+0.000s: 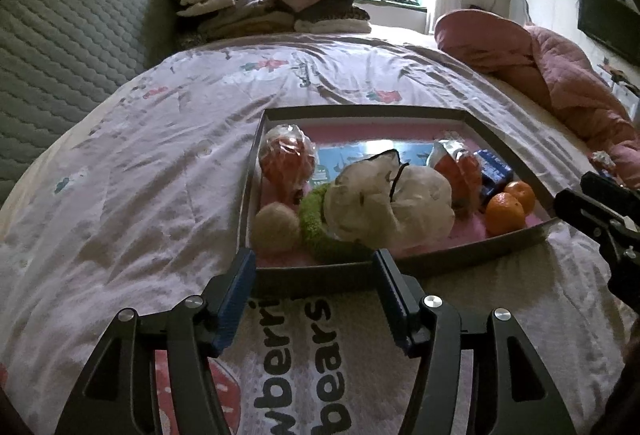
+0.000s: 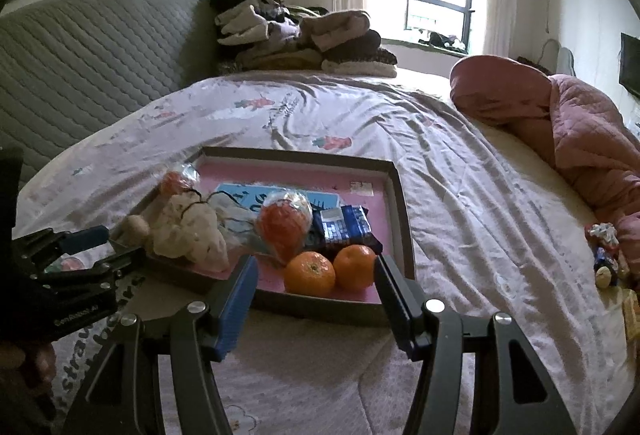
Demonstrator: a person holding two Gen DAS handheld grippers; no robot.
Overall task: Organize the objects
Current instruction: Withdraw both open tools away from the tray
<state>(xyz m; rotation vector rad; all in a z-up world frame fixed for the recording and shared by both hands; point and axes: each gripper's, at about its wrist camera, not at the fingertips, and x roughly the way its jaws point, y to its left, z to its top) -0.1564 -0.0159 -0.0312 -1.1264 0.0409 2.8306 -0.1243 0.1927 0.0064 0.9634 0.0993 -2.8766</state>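
- A shallow grey-rimmed tray (image 2: 400, 195) with a pink floor sits on the flowered quilt (image 1: 140, 175) of a bed, already carrying most of what is being organised.
- At the tray's left end: a cellophane-wrapped orange treat (image 1: 286, 159) at the far side, a pale fuzzy ball (image 1: 276, 229) at the near corner, touching a green plush ring (image 1: 316, 223).
- In the middle, a crumpled white bag (image 1: 384, 203) tied with dark cord lies over a blue card (image 1: 360, 155).
- Toward the right: a second wrapped orange treat (image 2: 286, 221), a blue packet (image 2: 344, 225), and two tangerines (image 2: 310, 273) side by side in the near right corner.
- The left gripper (image 1: 314, 289) hovers at the tray's near rim, its jaws standing apart with nothing between them.
- The right gripper (image 2: 316, 293) hangs over the near right corner, its jaws likewise parted and empty, the tangerines showing just beyond them.
- Well off to the far right, beside the bunched pink duvet (image 2: 580, 139), a small heap of wrapped items (image 2: 606, 251) lies on the bed outside the tray.
- Judged from this, the job looks largely done; that heap appears to be what remains to gather.
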